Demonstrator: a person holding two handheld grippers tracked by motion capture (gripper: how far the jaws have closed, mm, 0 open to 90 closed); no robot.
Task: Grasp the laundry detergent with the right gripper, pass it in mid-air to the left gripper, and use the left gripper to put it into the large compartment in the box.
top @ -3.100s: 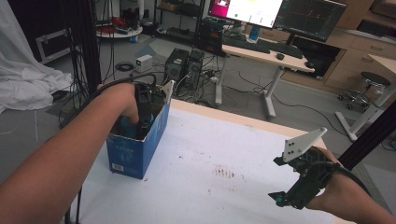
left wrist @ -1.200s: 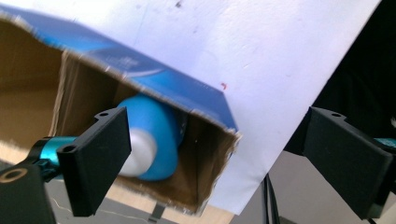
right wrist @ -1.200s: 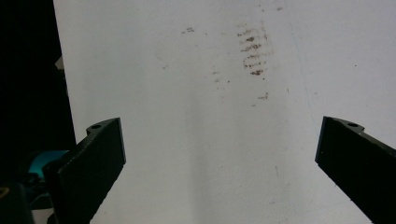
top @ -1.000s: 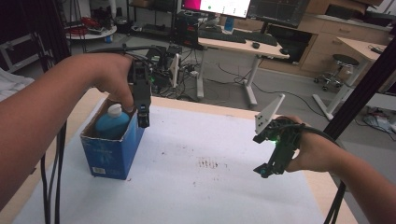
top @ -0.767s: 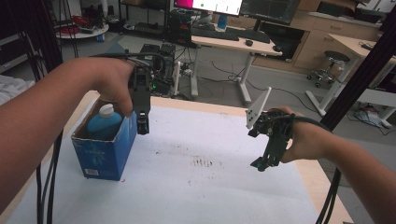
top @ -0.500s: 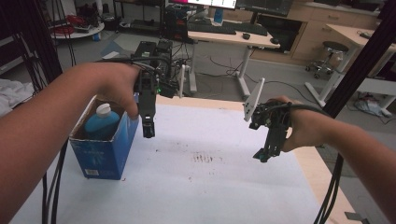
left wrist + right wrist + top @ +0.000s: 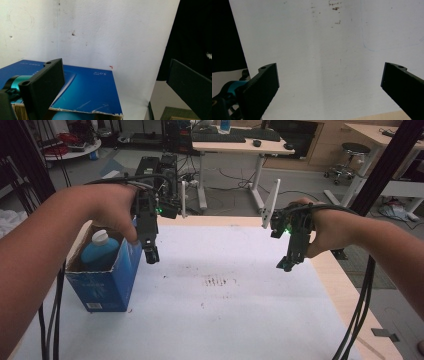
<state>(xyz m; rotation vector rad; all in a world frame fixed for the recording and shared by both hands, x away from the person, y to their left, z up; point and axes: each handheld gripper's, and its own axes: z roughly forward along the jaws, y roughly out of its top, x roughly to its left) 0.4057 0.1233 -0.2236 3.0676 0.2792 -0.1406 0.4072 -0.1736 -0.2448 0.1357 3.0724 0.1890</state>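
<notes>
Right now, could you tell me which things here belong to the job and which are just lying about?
In the job:
- blue box
- blue bottle standing inside it
- left tool, open, beside the box
- right tool, open

Lying about:
- white table cover
- desk
- stool

A table (image 7: 345, 285) with a pale wooden edge is covered by a white sheet (image 7: 240, 320) marked with small dark smudges near its middle. On the sheet's left side stands an open blue cardboard box (image 7: 107, 280), with a blue bottle (image 7: 97, 252) with a white cap upright inside.
</notes>
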